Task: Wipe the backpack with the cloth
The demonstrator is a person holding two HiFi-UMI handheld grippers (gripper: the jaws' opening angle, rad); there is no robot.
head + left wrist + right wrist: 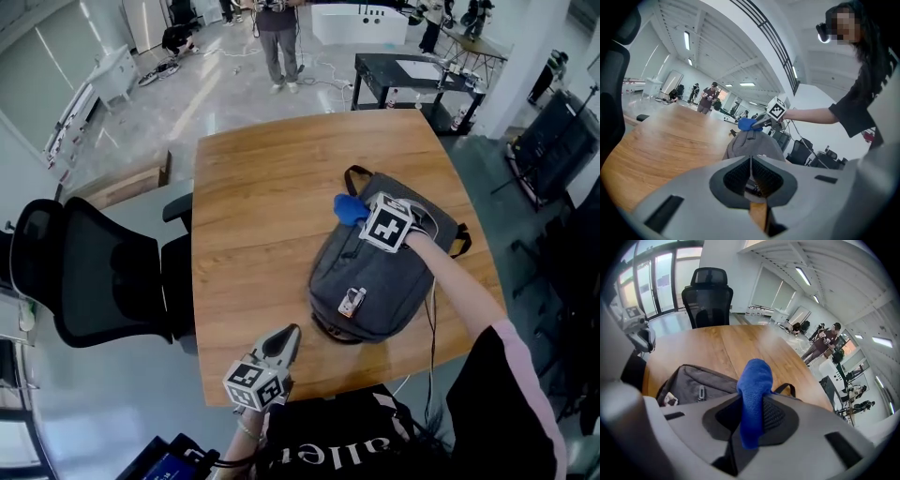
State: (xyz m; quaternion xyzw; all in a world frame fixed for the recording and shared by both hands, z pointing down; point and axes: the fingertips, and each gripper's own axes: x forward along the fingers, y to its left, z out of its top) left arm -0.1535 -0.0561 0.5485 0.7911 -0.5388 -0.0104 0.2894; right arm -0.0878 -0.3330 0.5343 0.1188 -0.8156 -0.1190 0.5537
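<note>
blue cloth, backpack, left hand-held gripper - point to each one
blue cloth (349, 208), head view, its bunched free end.
backpack (380, 281), head view, the grey front panel.
left hand-held gripper (289, 336), head view, between the tips of its closed jaws.

A: Any lettering to read here?
B: Only white print on the person's black shirt (323, 448), partly cut off at the bottom edge; the letters look like "aller".
A: And the backpack (384, 281)?
B: One small tag (352, 301) on its front, too small to make out.
</note>
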